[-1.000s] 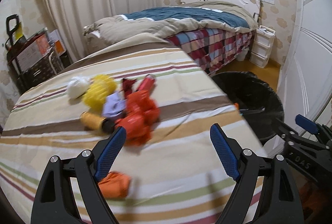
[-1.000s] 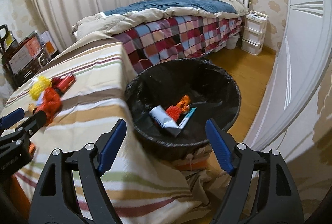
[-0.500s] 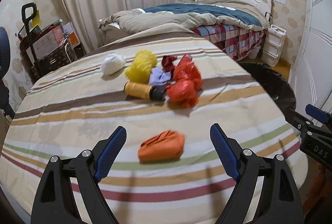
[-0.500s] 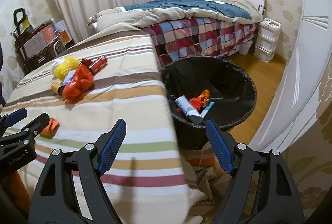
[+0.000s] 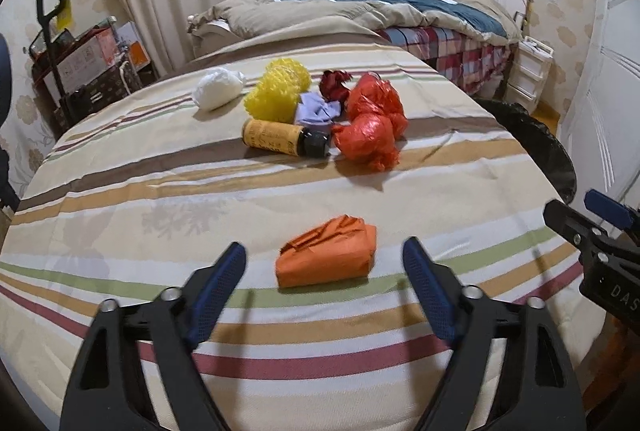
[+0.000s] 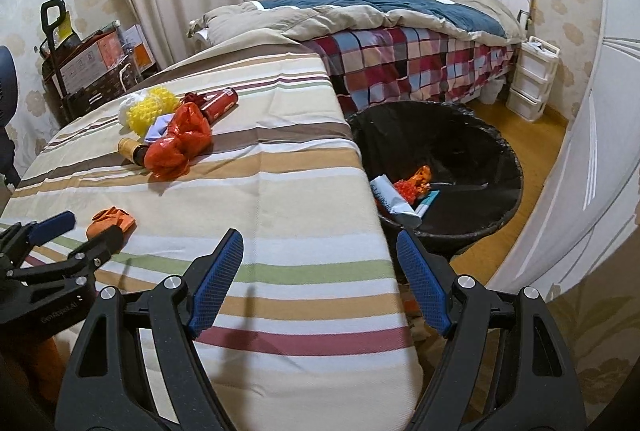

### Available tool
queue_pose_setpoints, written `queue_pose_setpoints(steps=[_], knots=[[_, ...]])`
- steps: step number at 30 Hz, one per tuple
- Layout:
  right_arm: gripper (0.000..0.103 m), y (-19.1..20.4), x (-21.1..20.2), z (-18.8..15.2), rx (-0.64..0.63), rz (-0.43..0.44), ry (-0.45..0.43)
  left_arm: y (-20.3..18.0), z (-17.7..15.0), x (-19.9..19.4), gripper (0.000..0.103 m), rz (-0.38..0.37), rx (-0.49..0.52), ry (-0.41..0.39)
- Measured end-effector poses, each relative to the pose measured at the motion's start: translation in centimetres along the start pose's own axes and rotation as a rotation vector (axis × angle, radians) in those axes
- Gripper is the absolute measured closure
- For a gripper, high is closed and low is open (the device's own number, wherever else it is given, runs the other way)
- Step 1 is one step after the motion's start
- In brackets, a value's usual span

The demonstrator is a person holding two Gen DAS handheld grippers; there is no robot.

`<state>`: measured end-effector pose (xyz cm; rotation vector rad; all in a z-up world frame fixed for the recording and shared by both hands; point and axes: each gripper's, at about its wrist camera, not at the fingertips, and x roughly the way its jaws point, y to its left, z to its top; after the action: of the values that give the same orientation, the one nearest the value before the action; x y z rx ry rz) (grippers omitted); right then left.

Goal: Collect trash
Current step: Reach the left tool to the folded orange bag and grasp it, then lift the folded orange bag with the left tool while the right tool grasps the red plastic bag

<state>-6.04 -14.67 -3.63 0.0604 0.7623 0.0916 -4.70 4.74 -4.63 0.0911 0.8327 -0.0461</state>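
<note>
orange wad lined up for pickup; both tools empty

the left gripper stands wide, nothing between its jaws, and hovers low over the striped cloth of the table. the orange crumpled paper wad lies directly ahead of it, centred between the two blue pads and just beyond their tips, not touched. the right gripper is likewise spread wide and empty, held over the near right edge of the table, with the black-lined bin on the floor to the right of the table.

handling, as judged: the wad looks light, soft and springy, folded paper or thin sheet with creases. it should crush readily and is not fragile. a grip across its short middle, pads on the two long flanks, seems soundest; a hold on a loose corner may let it unfold or slip.

farther off on the cloth sits a cluster: a red plastic bag, a yellow bottle with dark cap lying on its side, a yellow foam net, a lilac scrap, a dark red wrapper and a white crumpled bag. the bottle appears rigid and round, likely to roll. the bag appears slippery and limp.

the bin already holds a few discarded pieces.
</note>
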Motion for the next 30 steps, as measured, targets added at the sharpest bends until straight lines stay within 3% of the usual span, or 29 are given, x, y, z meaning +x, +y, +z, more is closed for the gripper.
queue_pose_setpoints(steps=[6, 15, 21, 30], knots=[[0.026, 0.7, 0.2, 0.1, -0.012, 0.005, 0.003, 0.3, -0.1, 0.8, 0.049, -0.043, -0.009, 0.044], [0.026, 1.6, 0.6, 0.3, -0.034, 0.018, 0.007, 0.8, -0.1, 0.6, 0.050, -0.070, -0.029, 0.035], [0.026, 3.0, 0.9, 1.1, -0.060, 0.035, 0.002, 1.9, 0.4, -0.3, 0.050, -0.017, -0.030, -0.023], [0.026, 6.3, 3.0, 3.6, -0.107, 0.082, 0.000, 6.3, 1.7, 0.3, 0.050, 0.038, -0.111, -0.032]])
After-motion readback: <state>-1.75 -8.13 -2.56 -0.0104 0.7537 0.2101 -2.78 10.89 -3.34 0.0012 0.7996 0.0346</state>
